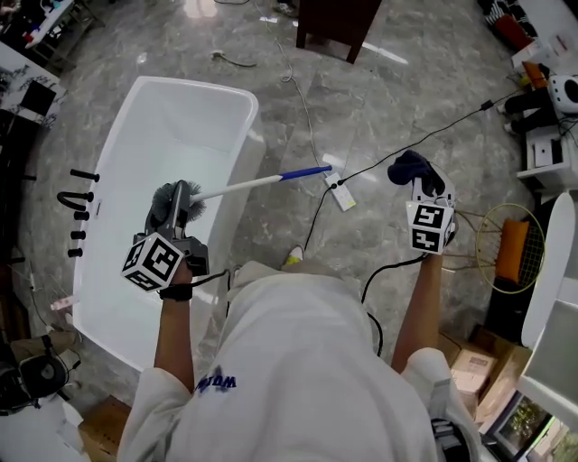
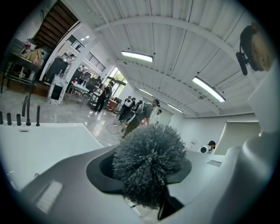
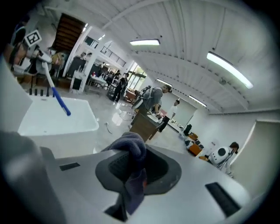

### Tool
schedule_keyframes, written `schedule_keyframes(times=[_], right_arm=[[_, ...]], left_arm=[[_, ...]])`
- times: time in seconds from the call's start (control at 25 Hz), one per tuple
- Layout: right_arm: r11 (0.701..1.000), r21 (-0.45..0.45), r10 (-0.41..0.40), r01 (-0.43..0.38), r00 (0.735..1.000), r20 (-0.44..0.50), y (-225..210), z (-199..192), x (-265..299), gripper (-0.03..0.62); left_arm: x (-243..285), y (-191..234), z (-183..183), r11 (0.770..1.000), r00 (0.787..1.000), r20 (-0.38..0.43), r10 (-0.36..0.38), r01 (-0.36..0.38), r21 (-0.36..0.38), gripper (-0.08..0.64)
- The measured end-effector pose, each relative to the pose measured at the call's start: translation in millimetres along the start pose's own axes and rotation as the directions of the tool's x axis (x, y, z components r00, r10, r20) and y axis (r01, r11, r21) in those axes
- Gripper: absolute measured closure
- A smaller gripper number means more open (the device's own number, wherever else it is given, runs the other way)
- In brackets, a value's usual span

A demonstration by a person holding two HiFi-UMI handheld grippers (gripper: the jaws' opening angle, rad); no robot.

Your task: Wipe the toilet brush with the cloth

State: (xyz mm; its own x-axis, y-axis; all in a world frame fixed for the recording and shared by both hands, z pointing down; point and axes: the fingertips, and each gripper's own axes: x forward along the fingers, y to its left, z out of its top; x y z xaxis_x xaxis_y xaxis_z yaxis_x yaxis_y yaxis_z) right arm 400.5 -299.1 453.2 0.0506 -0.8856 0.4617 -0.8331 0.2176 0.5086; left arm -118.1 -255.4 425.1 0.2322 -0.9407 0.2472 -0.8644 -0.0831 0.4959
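Centre-left over the bathtub [image 1: 163, 117], left hand-held gripper [image 1: 178, 209] clamps the toilet brush [image 1: 253, 184] by its springy bristles, though the light, stiff handle looks the surer hold, while right hand-held gripper [image 1: 423, 191], centre-right, pinches the limp cloth [image 1: 411, 169].

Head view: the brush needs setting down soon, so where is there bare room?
Bare: the far end of the bathtub, past the toilet brush, and the marble floor between tub, dark cabinet and black cable. Crowded: the right edge, with racket and boxes; taps line the tub's left rim.
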Motion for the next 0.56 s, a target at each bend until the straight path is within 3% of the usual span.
schedule_keyframes(times=[0.12,0.36,0.56], right_arm=[[0.99,0.131,0.051,-0.061,0.996,0.072,28.4,15.6,-6.4,0.545],[0.948,0.273,0.116,-0.163,0.977,0.178,55.0,42.2,-16.0,0.543],[0.938,0.282,0.136,-0.2,0.964,0.23,48.2,56.0,-21.4,0.543]], left_arm=[[12.8,-10.9,-7.6,1.0,1.0,-0.01,-0.016,0.016,0.021,0.365],[31.3,-38.2,-18.4,0.995,0.998,-0.034,-0.05,0.053,0.082,0.364],[38.8,-65.5,-22.5,0.991,0.996,-0.026,-0.086,0.089,0.099,0.362]])
